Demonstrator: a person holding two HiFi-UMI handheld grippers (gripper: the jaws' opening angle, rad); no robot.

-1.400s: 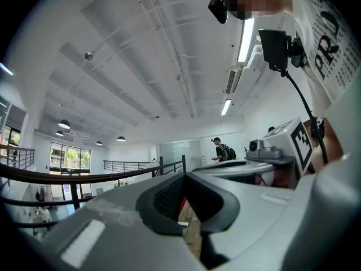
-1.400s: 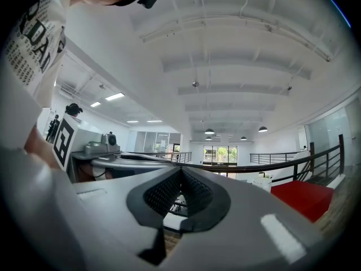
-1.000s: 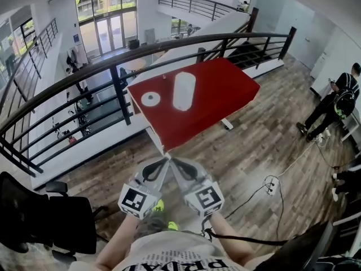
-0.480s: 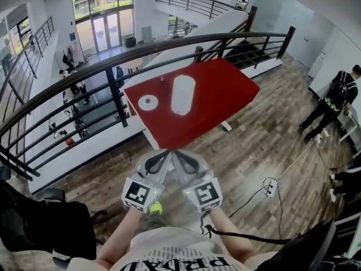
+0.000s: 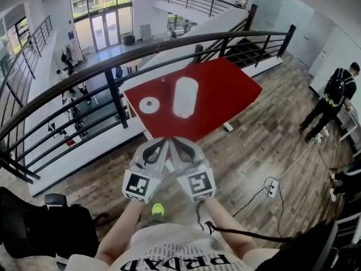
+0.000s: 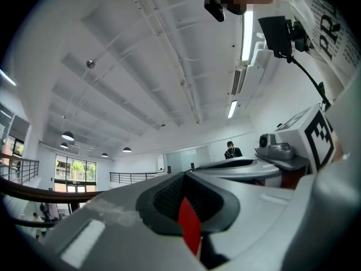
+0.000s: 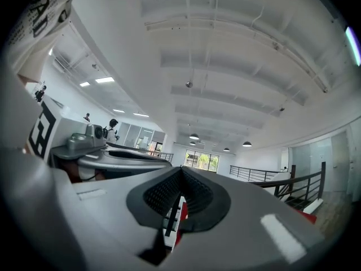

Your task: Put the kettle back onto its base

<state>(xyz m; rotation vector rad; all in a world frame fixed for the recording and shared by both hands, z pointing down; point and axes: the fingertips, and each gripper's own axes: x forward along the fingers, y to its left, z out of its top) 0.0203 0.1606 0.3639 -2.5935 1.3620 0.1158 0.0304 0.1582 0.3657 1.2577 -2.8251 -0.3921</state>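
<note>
The kettle [image 5: 185,96] sat on the red table [image 5: 231,89] at mid-frame, its long shape running up the picture and its base [image 5: 149,104] apart to its left. Straight below, the left gripper [image 5: 162,147] and right gripper [image 5: 176,147] had their fingers closed and empty, about equally near.

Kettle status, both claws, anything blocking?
Left claw shut, empty; right claw shut, empty; both short of the red table. Kettle off its base, on the table to the base's right. Nothing between claws and kettle.
</note>
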